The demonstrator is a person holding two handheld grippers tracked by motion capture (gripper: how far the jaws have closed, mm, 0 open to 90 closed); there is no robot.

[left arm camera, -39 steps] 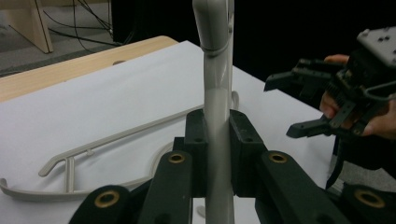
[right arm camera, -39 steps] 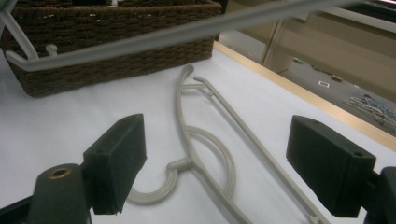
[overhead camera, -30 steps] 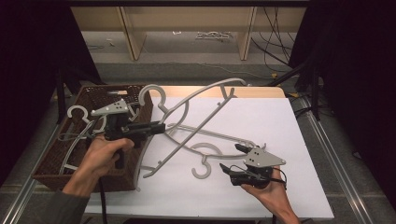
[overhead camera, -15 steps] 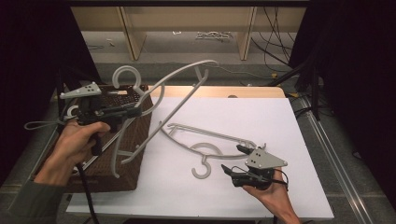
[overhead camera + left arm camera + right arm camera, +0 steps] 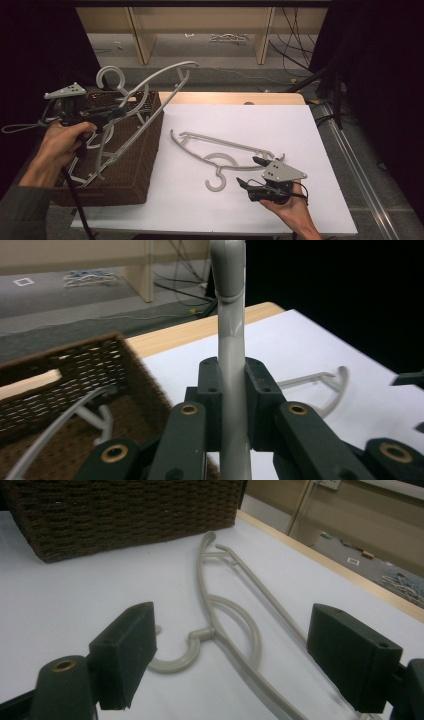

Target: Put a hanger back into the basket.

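Since the earlier frame, the left gripper (image 5: 114, 112) has carried its hanger (image 5: 150, 90) off the white sheet to above the wicker basket (image 5: 145, 165). Jaws are clamped on the grey bar (image 5: 231, 365). I judge the long curved arm could snag the basket's rough woven rim or tangle with hangers already inside (image 5: 92, 172). Smooth rounded plastic may twist in the pads. Right of the basket, a second hanger (image 5: 220, 152) lies flat; the right gripper (image 5: 248, 172) waits nearby, jaws apart.
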